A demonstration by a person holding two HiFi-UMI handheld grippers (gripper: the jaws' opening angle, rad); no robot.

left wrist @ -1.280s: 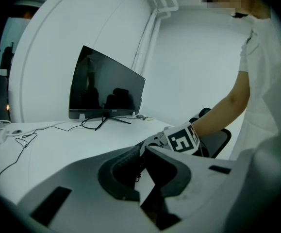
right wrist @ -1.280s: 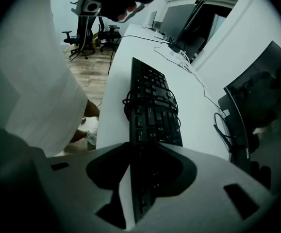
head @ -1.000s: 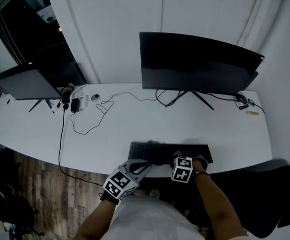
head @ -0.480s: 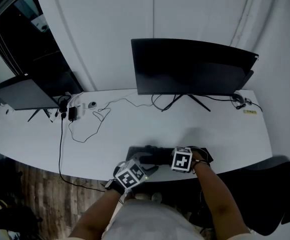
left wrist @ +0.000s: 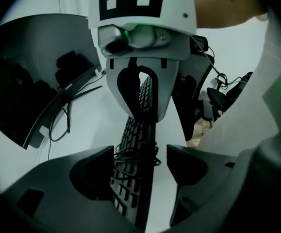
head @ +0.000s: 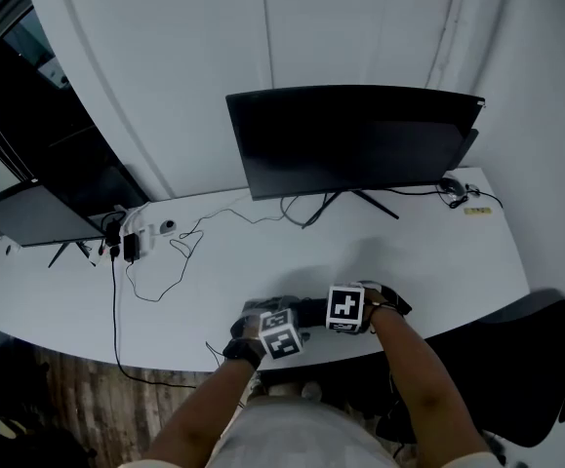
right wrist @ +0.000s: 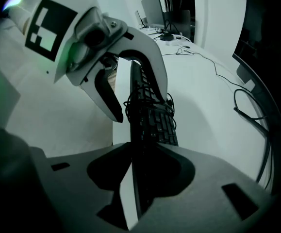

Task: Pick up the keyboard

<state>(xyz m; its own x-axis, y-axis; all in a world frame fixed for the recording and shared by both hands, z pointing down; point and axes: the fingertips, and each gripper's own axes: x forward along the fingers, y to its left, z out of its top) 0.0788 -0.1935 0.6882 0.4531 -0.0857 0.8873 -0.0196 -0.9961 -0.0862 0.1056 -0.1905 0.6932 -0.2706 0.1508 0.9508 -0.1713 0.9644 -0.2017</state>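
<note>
A black keyboard [head: 311, 312] lies along the white desk's [head: 428, 261] front edge, with a coiled cable [left wrist: 136, 154] round its middle. In the left gripper view the keyboard [left wrist: 130, 178] runs between the jaws of my left gripper [left wrist: 140, 154]. Those jaws are opening, and a gap shows beside the right pad. In the head view the left gripper [head: 265, 318] sits at the keyboard's left end. My right gripper [right wrist: 140, 154] is shut on the keyboard's [right wrist: 152, 120] other end. Seen from above, the right gripper [head: 363, 300] is at the right end.
A large curved monitor [head: 350, 139] stands at the back of the desk, with a second screen [head: 33, 213] at the far left. Loose cables [head: 165, 261] and a power adapter [head: 131, 244] lie left of centre. A dark office chair [head: 521, 359] sits at the lower right.
My left gripper has swung in and down onto the keyboard's left end and its jaws have opened round it. The right gripper keeps its hold at the right end.
</note>
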